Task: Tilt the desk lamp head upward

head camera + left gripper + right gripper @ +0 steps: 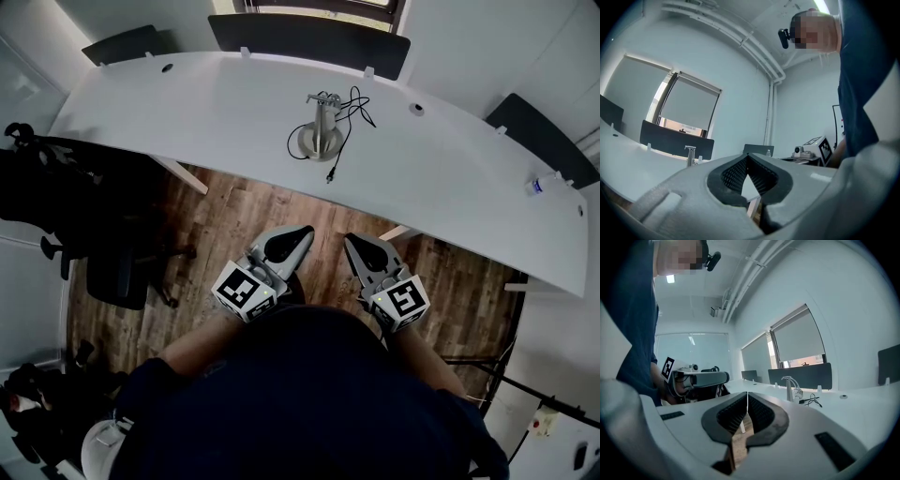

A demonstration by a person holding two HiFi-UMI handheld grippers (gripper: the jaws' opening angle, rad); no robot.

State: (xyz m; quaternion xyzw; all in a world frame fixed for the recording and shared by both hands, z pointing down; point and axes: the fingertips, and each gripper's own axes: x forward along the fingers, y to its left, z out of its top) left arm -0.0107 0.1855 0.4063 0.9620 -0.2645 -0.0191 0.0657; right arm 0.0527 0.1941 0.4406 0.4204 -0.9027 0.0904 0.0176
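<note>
A small silver desk lamp stands on the long white desk, its round base near the desk's middle and its black cord trailing to the right and front. The lamp also shows far off in the left gripper view as a thin post and in the right gripper view with a curved neck. My left gripper and right gripper hang side by side over the wooden floor, short of the desk's front edge. Both are shut with nothing between the jaws.
Dark divider panels line the desk's far edge. A black office chair stands left under the desk. A small white bottle sits at the desk's right end. Desk legs reach down in front of me.
</note>
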